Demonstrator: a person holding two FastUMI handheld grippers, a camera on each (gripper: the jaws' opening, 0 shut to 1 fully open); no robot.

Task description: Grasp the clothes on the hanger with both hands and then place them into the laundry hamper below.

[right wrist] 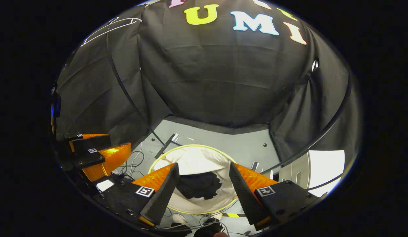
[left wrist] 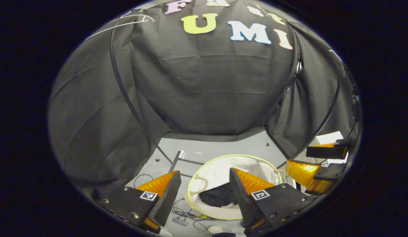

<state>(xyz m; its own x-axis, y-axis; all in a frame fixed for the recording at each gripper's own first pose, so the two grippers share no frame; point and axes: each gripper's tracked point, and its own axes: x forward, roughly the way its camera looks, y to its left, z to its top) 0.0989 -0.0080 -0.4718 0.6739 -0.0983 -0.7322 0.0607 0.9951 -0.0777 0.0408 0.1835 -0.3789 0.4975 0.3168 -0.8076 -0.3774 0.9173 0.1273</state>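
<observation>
A dark garment (left wrist: pixel 218 196) lies crumpled at the bottom of the round white laundry hamper (left wrist: pixel 220 161) on the grey floor. In the right gripper view the same garment (right wrist: pixel 198 185) rests inside the hamper (right wrist: pixel 190 154). My left gripper (left wrist: pixel 204 191) hangs open above the hamper with nothing between its fingers. My right gripper (right wrist: pixel 202 189) is open too, above the hamper, holding nothing. The right gripper (left wrist: pixel 322 161) also appears at the right edge of the left gripper view, and the left gripper (right wrist: pixel 92 154) at the left of the right gripper view. A white hanger (left wrist: pixel 124 23) hangs bare at the upper left.
Black cloth walls close in the booth on all sides. Curved black rods (left wrist: pixel 124 92) run down the cloth to the floor. Loose cables (left wrist: pixel 187 215) lie on the grey floor (left wrist: pixel 220 148) beside the hamper. A bright panel (right wrist: pixel 324 168) stands at the right.
</observation>
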